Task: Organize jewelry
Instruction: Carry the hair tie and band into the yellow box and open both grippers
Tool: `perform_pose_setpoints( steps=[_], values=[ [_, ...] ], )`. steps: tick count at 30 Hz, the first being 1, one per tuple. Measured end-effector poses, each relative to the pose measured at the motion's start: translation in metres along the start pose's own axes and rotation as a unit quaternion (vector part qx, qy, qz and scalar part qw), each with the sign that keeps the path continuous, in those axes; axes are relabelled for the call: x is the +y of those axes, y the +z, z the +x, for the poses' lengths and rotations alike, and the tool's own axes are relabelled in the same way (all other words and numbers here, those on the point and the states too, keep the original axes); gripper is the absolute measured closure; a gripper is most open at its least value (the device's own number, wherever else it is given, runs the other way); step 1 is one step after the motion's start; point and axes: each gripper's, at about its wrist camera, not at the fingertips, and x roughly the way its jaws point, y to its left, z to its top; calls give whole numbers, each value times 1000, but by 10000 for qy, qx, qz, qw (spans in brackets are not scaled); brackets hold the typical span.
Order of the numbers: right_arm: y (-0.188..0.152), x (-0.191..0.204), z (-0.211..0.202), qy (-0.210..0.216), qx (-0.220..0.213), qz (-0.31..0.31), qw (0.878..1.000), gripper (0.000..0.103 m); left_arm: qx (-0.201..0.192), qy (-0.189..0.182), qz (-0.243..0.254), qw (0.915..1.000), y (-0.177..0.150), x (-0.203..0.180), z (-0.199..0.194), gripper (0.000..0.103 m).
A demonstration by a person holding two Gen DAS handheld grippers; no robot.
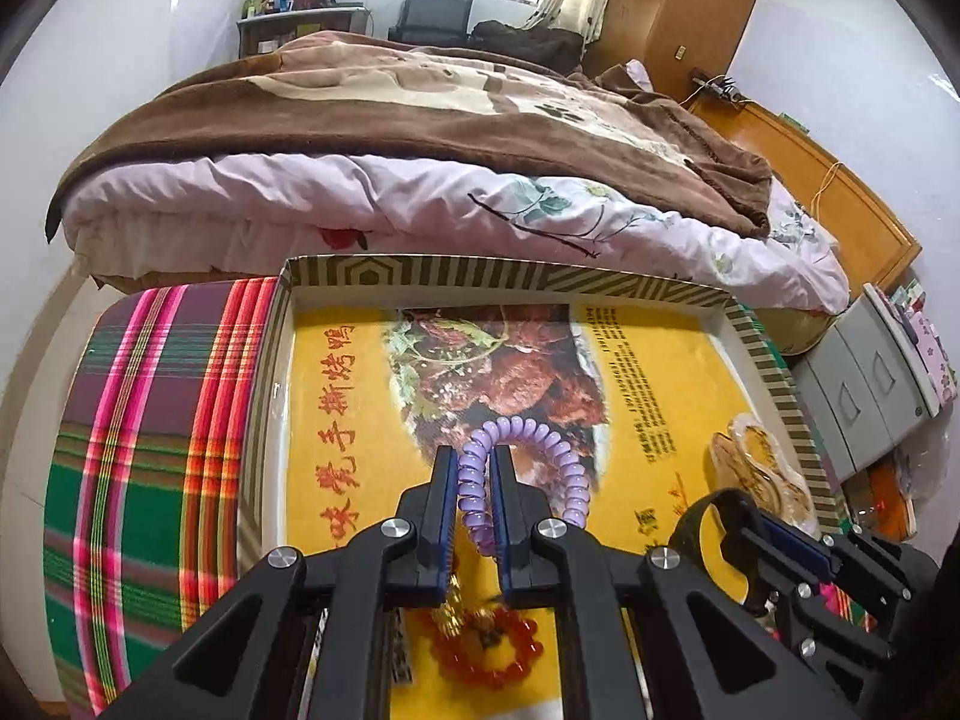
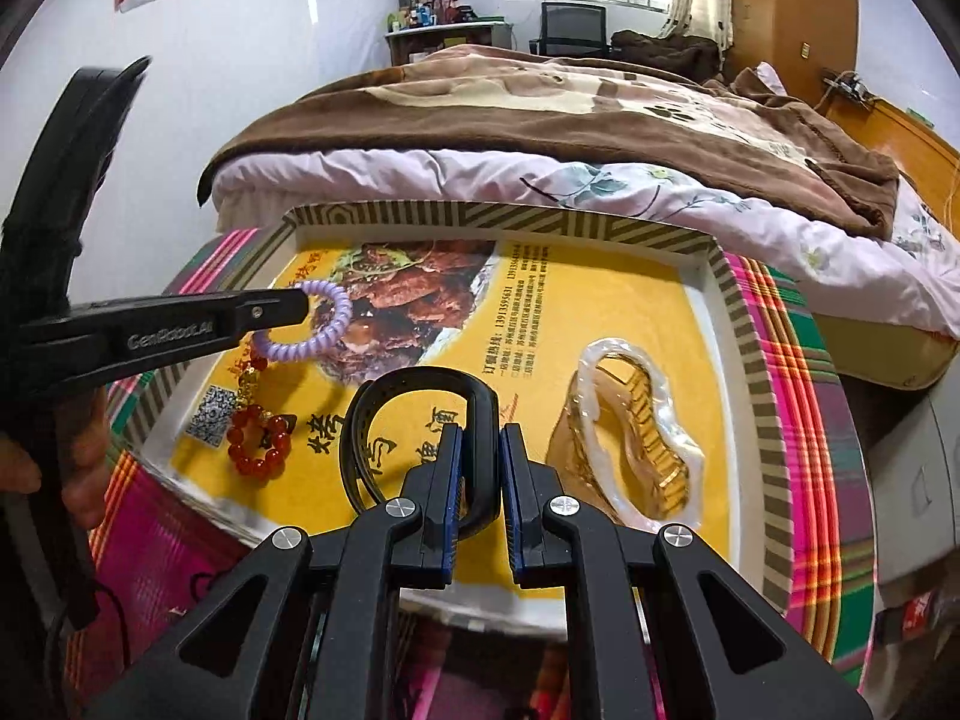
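Note:
My left gripper is shut on a purple spiral hair tie and holds it above the yellow-lined box lid tray; the hair tie also shows in the right wrist view. A red bead bracelet with a gold charm lies on the tray below it, and shows in the right wrist view. My right gripper is shut on a black strap band. A clear gold hair claw lies on the tray to the right of it.
The tray sits on a round stool with a plaid cloth. A bed with a brown blanket stands right behind. Grey drawers stand at the right.

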Motion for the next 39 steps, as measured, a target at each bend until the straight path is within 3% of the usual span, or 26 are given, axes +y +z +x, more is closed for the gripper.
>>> perform_pose_setpoints(
  steps=[15,17,22,26,29,31,39],
  values=[
    [-3,5,26,-221,308,-135,9992,90,258,46,-55,9996,-3,5,23,91],
    [-3,6,27,-231,307,-120,9992,90,262,33,-11,9997,-3,3,22,87],
    [-2,6,25,-251,257,-108,9993,89,277,-13,-50,9996,-4,1,20,63],
    [-2,6,19,-240,204,-62,9995,88,258,14,-76,9996,-6,1,13,62],
    [-4,7,10,-206,132,-36,9997,84,172,69,-40,9998,-11,-1,1,52],
    [-5,9,4,-154,77,-20,9998,76,108,94,26,9999,-15,-3,-8,49],
    [-18,10,-32,-67,-147,82,9998,75,-278,331,178,9989,-38,-13,-62,43]
  ],
)
